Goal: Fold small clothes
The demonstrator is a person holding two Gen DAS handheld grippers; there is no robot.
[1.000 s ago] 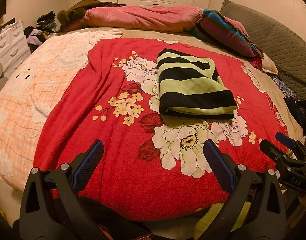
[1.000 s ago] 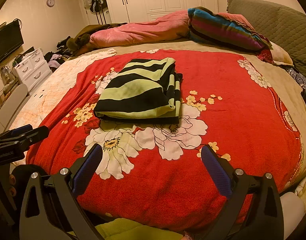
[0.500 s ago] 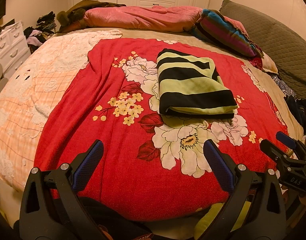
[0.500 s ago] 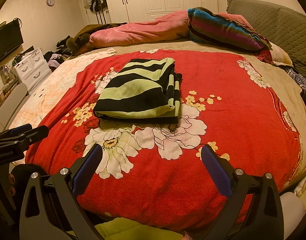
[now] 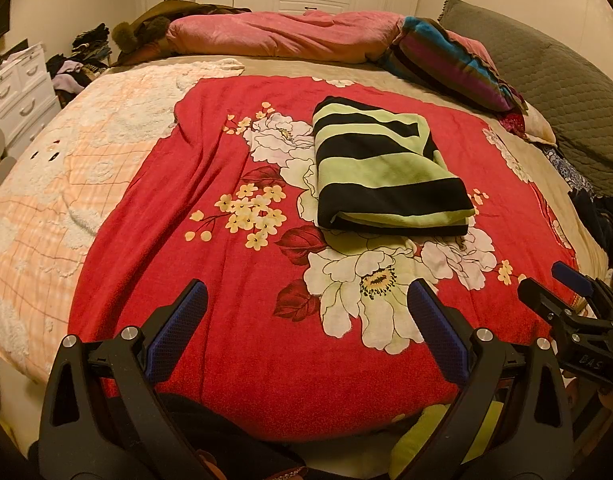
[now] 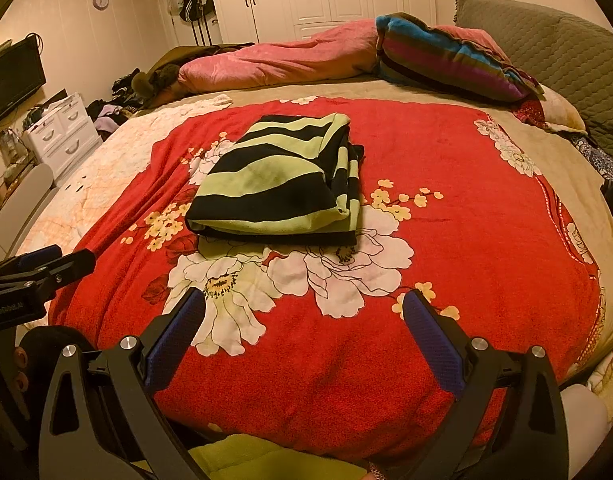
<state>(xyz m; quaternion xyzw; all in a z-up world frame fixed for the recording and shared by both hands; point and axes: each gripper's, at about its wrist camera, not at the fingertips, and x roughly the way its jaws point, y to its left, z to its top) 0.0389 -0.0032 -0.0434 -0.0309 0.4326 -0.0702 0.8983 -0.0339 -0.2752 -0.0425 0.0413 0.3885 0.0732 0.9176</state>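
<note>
- The folded garment (image 5: 380, 172), striped black and light green, lies flat on the red flowered blanket (image 5: 226, 320) that covers the middle of the bed, partly over the big white flowers printed there.
- In the right wrist view the garment (image 6: 278, 188) shows its stacked folded edges on its right side.
- The left tool (image 5: 306, 312) hangs over the near edge of the blanket with its blue-padded fingers spread wide apart, gripping nothing, well short of the garment.
- The right tool (image 6: 304, 316) is likewise spread wide and empty, also at the near edge of the bed, apart from the garment.
- Each tool shows at the edge of the other's view.
- A pink duvet (image 5: 282, 36) and a striped pillow (image 5: 454, 64) lie at the far end of the bed.
- A white drawer unit (image 6: 64, 132) stands to the left, beside a heap of clothes on the floor.
</note>
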